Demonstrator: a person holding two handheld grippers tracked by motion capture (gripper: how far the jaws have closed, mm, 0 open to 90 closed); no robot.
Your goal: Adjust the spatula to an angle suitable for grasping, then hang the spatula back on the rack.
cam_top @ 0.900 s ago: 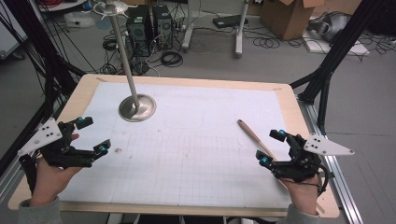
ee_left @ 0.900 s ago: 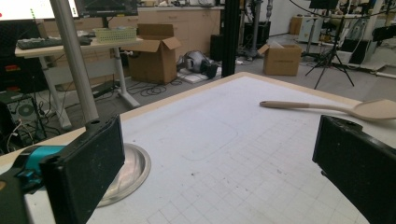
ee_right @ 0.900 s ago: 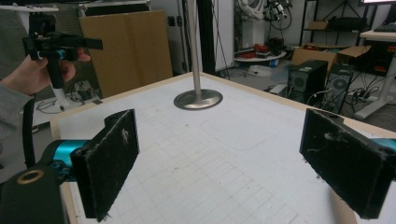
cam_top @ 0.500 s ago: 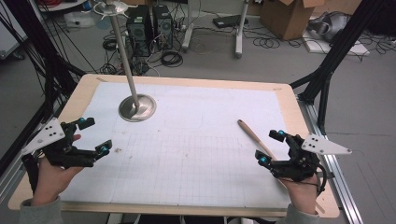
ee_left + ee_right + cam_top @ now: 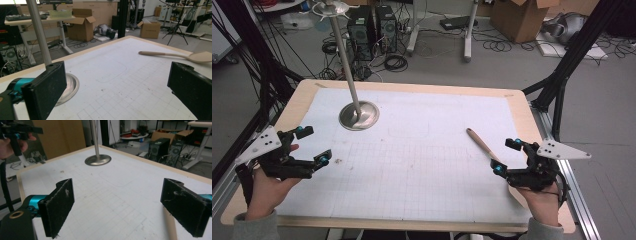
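wooden spoon (image 5: 481,144) lies untouched on the bench (image 5: 412,85) just ahead of the right gripper (image 5: 504,156), both it and the left gripper (image 5: 313,145) have jaws wide open and empty, so looks pre-grasp: next move probably closes the right on the handle.

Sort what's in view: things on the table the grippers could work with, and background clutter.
Likely in play: wooden spoon, metal stand, left gripper, right gripper, both open.

Lying about: cardboard box, computer towers, floor cables.
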